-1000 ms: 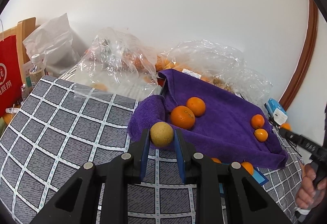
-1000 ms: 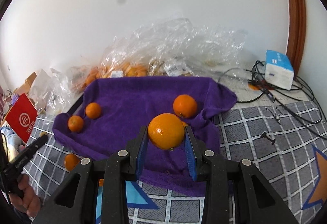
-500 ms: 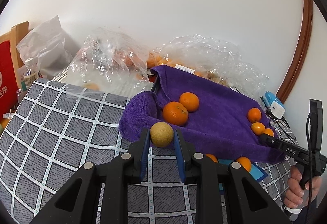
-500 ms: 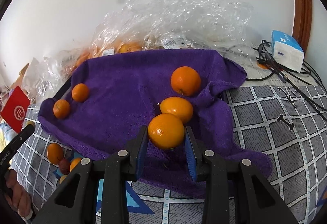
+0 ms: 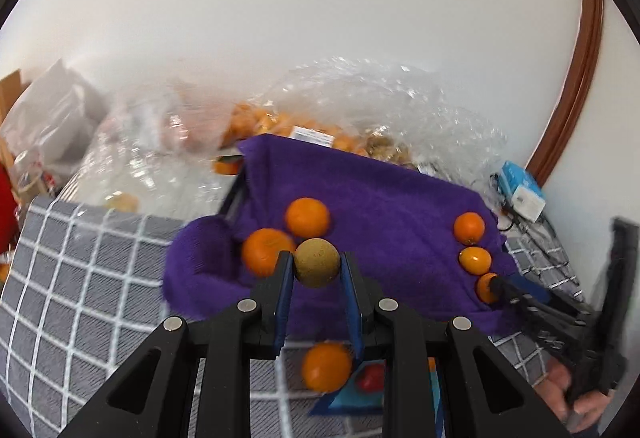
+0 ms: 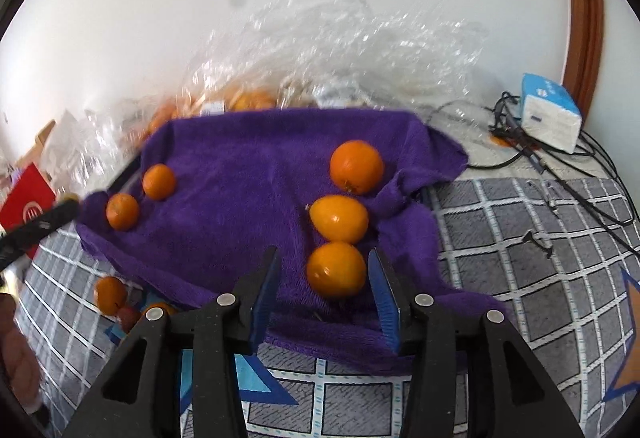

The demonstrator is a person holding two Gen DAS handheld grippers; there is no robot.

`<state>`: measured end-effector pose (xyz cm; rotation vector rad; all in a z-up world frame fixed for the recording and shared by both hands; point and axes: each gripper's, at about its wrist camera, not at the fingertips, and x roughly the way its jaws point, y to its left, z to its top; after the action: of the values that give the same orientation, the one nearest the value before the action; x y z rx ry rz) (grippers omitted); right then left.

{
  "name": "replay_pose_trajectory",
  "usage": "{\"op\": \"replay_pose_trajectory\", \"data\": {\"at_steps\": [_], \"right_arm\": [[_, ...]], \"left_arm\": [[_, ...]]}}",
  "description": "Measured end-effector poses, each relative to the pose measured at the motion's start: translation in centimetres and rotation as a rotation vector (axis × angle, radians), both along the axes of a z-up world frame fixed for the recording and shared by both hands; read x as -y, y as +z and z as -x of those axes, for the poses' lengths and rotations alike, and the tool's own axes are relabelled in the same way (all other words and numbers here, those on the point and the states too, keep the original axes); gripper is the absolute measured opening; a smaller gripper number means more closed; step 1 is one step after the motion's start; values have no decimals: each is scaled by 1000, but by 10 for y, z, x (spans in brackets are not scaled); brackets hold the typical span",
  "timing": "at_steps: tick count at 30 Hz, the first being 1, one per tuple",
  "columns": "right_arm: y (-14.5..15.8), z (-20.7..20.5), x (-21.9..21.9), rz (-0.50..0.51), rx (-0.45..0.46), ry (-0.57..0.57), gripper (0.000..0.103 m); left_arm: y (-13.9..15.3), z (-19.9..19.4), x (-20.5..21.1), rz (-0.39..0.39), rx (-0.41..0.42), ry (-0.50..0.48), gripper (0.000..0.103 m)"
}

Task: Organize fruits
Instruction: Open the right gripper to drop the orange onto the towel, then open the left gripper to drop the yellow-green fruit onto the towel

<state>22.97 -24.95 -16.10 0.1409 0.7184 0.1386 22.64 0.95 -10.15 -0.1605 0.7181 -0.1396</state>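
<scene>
Purple towel [image 6: 248, 158] is now taking the orange [image 6: 336, 270] your right fingers [image 6: 384, 294] are spreading from, while your left fingers [image 5: 285, 286] are still clamping the tan fruit [image 5: 317, 263].

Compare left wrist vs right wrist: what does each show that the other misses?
Left wrist only: the left gripper clamped on a brownish round fruit, held above the towel's near edge. Right wrist only: the right gripper open around an orange lying on the towel, plus black cables on the far right. Both: the purple towel with oranges on it, plastic bags behind, the blue-white box.
</scene>
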Motion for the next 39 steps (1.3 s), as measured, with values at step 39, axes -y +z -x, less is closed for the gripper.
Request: {"op": "replay_pose_trajectory", "data": {"at_steps": [39], "right_arm": [[7,13,-5,109,86,-54,62]], "left_arm": [[-27,35,-45,25,-93,71,39]]}}
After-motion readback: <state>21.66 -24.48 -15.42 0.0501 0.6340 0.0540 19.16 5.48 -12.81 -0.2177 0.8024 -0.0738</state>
